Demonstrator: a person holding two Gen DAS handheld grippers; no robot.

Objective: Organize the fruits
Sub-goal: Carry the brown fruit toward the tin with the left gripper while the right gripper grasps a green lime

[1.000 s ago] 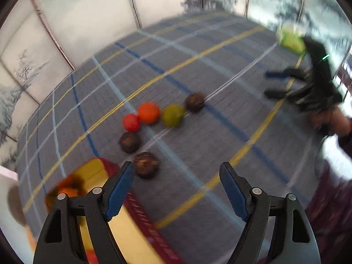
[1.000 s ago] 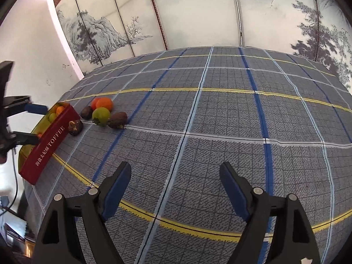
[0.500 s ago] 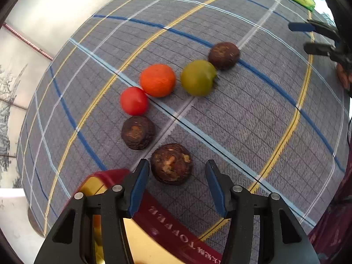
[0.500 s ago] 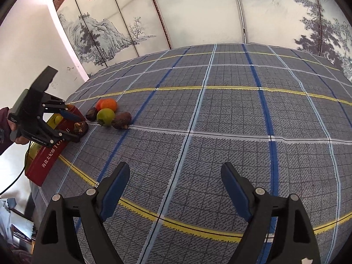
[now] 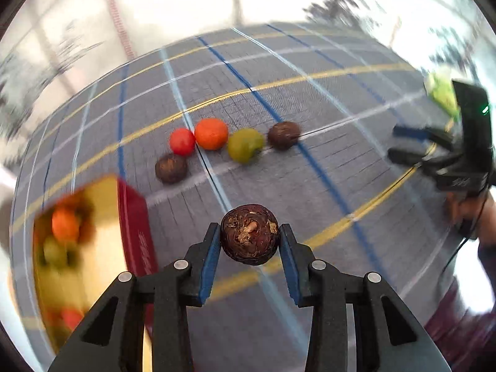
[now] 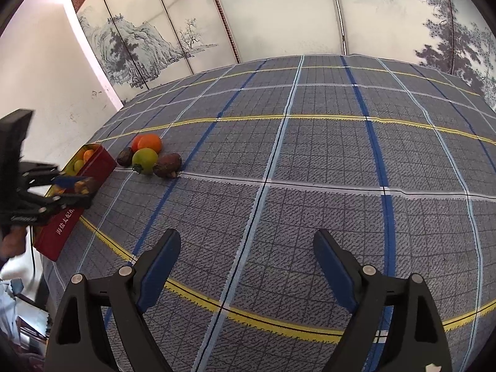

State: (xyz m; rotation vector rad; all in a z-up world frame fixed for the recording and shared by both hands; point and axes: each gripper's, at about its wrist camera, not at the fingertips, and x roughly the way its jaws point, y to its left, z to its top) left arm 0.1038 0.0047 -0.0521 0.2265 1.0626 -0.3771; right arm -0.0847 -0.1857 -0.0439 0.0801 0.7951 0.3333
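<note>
My left gripper [image 5: 249, 245] is shut on a dark brown round fruit [image 5: 249, 235] and holds it above the cloth, right of the red tin [image 5: 133, 217]. The tin holds several fruits and also shows in the right wrist view [image 6: 77, 192]. On the cloth beyond lie a brown fruit [image 5: 171, 169], a red fruit [image 5: 182, 141], an orange [image 5: 211, 133], a green fruit [image 5: 245, 145] and another brown fruit [image 5: 283, 135]. My right gripper [image 6: 246, 263] is open and empty, far right of the fruits [image 6: 145, 160].
A grey checked tablecloth [image 6: 310, 161] with blue and yellow lines covers the table. Painted folding screens [image 6: 279, 12] stand behind it. A green and white packet [image 5: 441, 93] sits at the far right of the left wrist view.
My left gripper has closed on the near brown fruit and lifted it off the cloth. My right gripper has barely moved.
</note>
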